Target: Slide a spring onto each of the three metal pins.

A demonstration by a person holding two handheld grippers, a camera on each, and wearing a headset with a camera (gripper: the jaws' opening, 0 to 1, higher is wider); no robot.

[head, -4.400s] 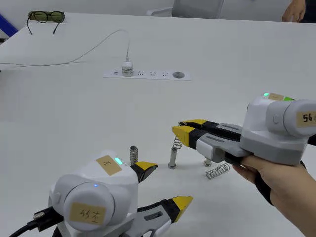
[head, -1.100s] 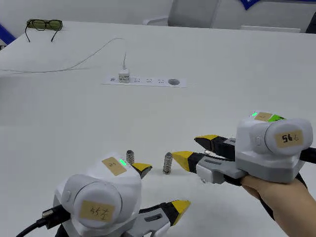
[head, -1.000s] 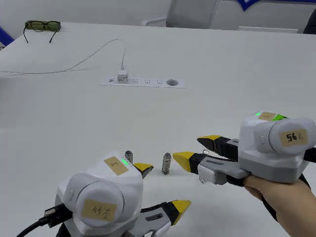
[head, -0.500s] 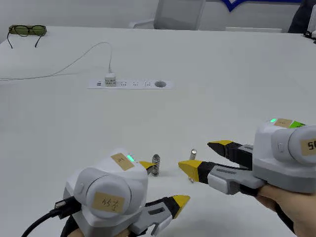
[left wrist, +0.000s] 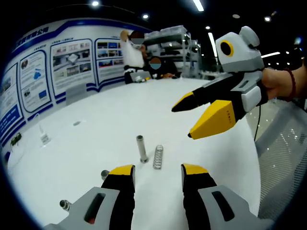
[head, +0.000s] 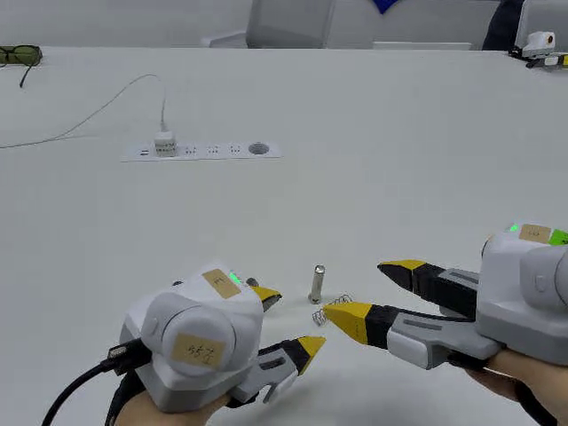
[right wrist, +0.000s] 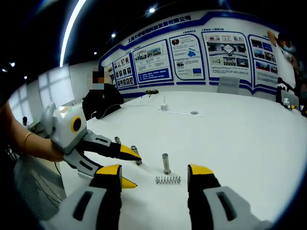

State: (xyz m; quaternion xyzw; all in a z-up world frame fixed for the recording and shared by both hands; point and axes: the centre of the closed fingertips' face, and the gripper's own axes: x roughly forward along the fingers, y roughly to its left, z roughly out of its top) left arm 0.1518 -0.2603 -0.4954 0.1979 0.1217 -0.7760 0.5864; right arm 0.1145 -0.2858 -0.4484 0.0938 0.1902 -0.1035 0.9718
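Left hand-held gripper [head: 291, 319]: jaws apart, nothing in them, low over the near side of the bench [head: 373, 133]. Right hand-held gripper [head: 362, 287]: also released and empty, jaws spread, pointing in from the right.

Bare metal pin [head: 317, 283] stands upright between the two. Loose spring [head: 331, 304] lies flat on the bench just beside the pin's base, near the right unit's lower jaw tip. Looks clear of both, hard to be sure.

In the right gripper view a second pin [right wrist: 135, 155] and a third pin [right wrist: 116, 140] stand by the left unit's jaw tips. Both look ribbed, as if wearing springs, but they are too small to confirm.

Power strip [head: 202, 151] with a plugged white cable [head: 98, 111] sits well back.
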